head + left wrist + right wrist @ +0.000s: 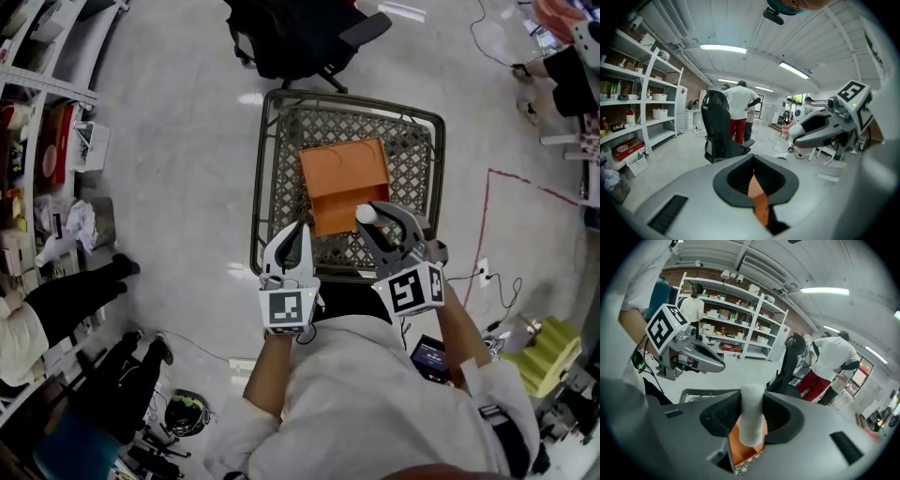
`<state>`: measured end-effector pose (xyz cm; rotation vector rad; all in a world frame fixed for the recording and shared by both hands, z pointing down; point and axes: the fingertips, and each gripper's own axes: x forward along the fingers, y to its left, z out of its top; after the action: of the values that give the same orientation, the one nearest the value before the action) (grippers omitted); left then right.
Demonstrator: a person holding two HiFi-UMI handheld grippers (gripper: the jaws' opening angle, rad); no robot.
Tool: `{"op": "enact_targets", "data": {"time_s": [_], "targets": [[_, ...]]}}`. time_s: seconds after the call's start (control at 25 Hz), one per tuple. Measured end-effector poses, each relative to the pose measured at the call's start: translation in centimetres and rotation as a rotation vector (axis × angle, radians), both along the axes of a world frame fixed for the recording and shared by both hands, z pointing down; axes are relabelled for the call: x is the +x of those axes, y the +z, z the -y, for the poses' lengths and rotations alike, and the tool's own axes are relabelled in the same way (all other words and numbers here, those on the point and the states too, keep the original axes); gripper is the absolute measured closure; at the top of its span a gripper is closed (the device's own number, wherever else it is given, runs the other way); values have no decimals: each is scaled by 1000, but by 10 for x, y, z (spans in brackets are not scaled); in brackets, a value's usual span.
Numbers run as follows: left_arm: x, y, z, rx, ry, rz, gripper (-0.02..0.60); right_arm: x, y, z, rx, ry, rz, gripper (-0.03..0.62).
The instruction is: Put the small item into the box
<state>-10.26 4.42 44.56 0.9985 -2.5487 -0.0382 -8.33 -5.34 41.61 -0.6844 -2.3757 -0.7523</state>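
Observation:
An open orange box lies in a metal mesh cart in front of me. My right gripper is shut on a small white cylinder, held just over the box's near edge. In the right gripper view the white cylinder stands upright between the pads, with the orange box below it. My left gripper hovers over the cart's near left part, its jaws together and holding nothing. In the left gripper view only a sliver of the orange box shows through them.
A black office chair stands beyond the cart. Shelves with clutter line the left side, and a person's legs are at the lower left. Red tape marks the floor at the right, near cables and a yellow object.

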Motion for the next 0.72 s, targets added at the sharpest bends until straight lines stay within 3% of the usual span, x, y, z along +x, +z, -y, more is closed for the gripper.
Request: {"op": "enact_targets", "data": {"time_s": [0.32, 0.72], "targets": [[8, 41, -10, -16, -39, -92, 574, 6, 56, 1, 115, -80, -122, 465], [24, 117, 14, -40, -38, -182, 574, 27, 148, 16, 144, -139, -280, 465]]}}
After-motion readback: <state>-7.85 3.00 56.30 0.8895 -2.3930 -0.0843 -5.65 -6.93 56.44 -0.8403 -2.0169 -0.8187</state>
